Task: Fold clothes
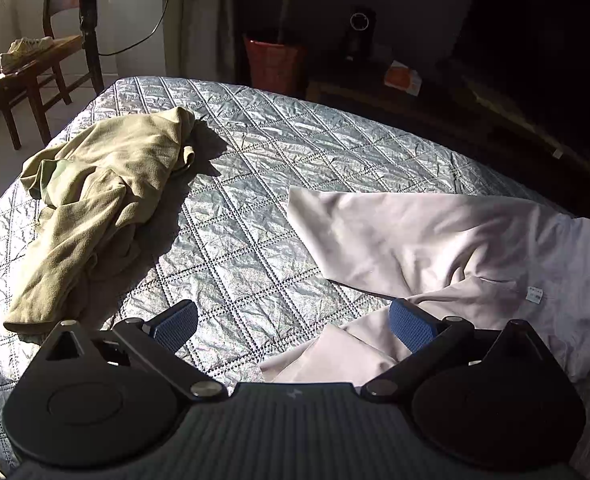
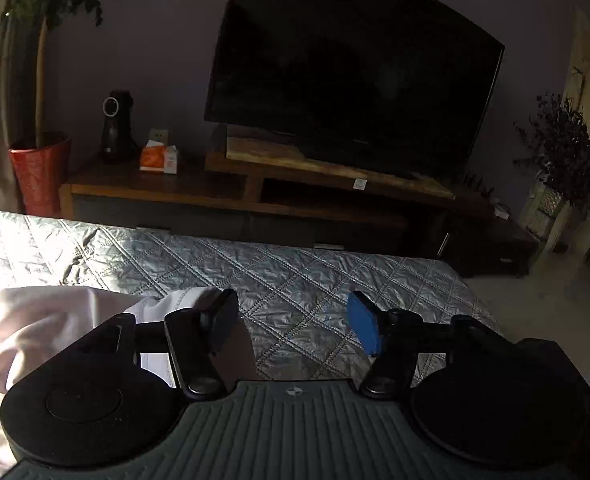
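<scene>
Two garments on the grey quilted bedspread (image 1: 279,200)
Crumpled olive fleece top (image 1: 99,208) lies well apart from the pale white trousers (image 1: 435,240); left gripper (image 1: 295,322) and right gripper (image 2: 291,326) both gape, holding nothing

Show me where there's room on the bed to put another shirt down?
There is bare quilt between the green garment and the white garment, and more toward the far edge by the TV stand. The near corners are crowded with clothes.
</scene>
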{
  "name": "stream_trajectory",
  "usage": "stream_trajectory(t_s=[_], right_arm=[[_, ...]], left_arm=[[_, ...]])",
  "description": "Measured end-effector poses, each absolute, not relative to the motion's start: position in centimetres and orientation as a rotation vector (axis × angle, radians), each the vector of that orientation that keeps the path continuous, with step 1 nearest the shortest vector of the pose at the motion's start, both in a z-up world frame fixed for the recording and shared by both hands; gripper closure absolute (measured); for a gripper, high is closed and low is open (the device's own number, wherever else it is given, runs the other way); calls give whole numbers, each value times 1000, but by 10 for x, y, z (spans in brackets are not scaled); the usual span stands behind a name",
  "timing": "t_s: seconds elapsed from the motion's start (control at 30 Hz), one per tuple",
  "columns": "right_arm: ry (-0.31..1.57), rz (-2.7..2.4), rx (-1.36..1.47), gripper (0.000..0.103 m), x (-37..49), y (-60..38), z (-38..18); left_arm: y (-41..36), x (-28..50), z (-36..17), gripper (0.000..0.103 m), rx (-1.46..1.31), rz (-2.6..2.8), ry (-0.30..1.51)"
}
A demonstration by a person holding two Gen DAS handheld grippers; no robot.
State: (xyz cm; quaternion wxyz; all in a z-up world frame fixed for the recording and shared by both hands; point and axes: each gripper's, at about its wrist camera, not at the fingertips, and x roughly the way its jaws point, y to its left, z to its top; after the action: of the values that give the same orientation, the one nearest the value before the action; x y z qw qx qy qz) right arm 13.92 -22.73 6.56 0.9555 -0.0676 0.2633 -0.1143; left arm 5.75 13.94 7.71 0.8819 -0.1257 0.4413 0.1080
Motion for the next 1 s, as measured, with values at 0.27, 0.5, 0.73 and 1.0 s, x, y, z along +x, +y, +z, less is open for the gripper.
stream_trajectory(t_s=[0.27,0.5,0.73,1.0], right_arm=[[703,575,-299,32,14,-95,20],[719,591,-441,41,11,-41,-9],[765,792,-364,103,7,-13,-2],[808,978,-284,37,-24,6,12]], left_arm=[[144,58,79,1,-267,224,919],[164,56,76,1,-310,263,927],[179,55,82,1,-355,273,907],[197,53,84,1,-409,306,895]])
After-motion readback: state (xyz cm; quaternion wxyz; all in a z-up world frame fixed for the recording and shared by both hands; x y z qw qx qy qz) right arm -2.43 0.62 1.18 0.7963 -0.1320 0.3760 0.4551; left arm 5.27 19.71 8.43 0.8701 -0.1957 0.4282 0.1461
